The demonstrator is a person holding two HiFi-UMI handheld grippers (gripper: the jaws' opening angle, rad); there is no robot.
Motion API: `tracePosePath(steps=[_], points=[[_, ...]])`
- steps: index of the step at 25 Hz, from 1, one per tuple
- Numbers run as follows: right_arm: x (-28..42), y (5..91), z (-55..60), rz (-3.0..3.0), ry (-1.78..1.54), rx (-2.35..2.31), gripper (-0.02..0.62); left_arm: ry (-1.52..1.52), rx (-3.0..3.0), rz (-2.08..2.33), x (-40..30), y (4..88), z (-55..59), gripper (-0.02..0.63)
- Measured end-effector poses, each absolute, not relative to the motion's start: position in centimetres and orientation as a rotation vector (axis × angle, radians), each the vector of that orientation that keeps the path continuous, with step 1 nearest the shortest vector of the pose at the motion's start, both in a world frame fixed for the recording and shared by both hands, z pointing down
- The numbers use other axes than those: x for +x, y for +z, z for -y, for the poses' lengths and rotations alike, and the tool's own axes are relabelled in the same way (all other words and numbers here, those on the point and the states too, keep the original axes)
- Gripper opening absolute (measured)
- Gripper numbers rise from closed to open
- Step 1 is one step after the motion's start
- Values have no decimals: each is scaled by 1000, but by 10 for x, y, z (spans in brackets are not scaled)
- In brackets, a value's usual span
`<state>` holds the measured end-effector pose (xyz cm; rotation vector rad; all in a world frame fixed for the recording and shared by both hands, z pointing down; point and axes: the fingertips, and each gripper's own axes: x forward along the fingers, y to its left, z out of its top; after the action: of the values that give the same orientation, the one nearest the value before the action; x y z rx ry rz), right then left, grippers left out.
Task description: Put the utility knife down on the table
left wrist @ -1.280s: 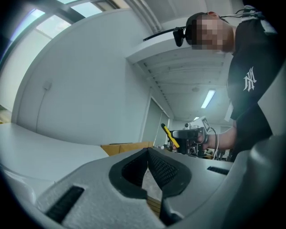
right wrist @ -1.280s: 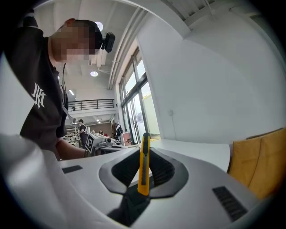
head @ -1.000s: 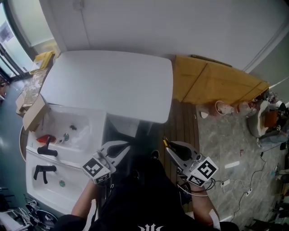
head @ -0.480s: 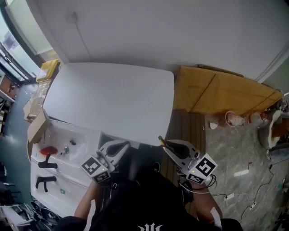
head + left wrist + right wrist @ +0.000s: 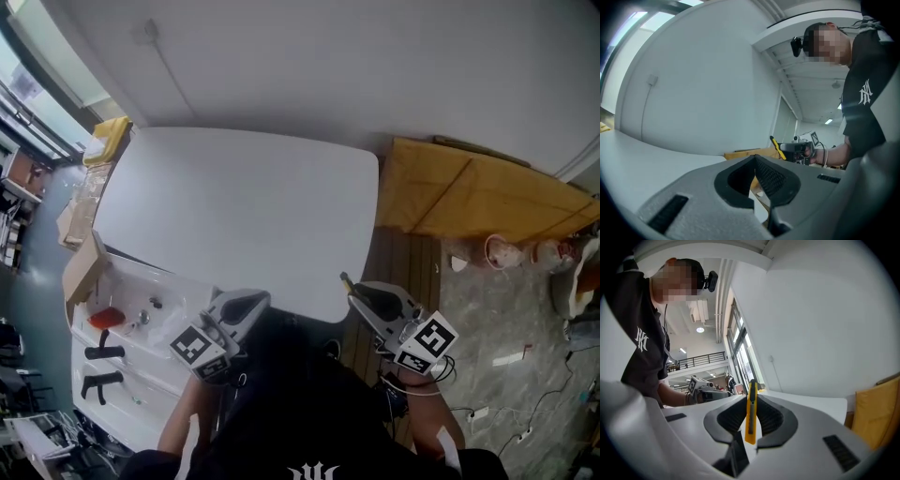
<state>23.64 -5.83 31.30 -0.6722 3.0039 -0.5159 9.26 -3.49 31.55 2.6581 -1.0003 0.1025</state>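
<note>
Presently, the right gripper (image 5: 360, 292) is clamped on the utility knife (image 5: 750, 414), a slim yellow body that stands on edge between the ribbed pads and projects past the jaw tips. The left gripper (image 5: 755, 168) has its jaws pressed together with nothing between them. Seen from the head view, both tools are held low and close to the person's body. The right one is over the floor just beside the near right corner of the white table (image 5: 234, 202), and the left one is near the table's near edge, so the knife is in the air and not yet above the tabletop. A tan board (image 5: 473, 192) sits to the table's right, along the wall. Judged from this arrangement, the step in hand is the carry to the table. To do it well, the right gripper should travel forward and leftward until the knife is clearly inboard of the edge. It should then tilt so that the knife's long side runs parallel to the surface, and descend until the body touches before the jaws part — a release from height, or at the rounded corner, risks a bounce or a fall to the floor. The left gripper has no evident role in this step and is best kept out of the right one's path.
</note>
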Motion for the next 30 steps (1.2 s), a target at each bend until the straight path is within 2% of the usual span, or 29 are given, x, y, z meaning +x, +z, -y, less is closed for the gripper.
tracePosePath(steps=[18,25,30], points=[[116,324,233,-3064,-593,-954,54,92,2555,944,-11,403,183,5],[112,386,278,-3179,-643,-888,54,18,2456,1020,-17,430,213,5],[99,454,313,-3222,-714,-780,54,113,2427,1083,-14,472,235,5]])
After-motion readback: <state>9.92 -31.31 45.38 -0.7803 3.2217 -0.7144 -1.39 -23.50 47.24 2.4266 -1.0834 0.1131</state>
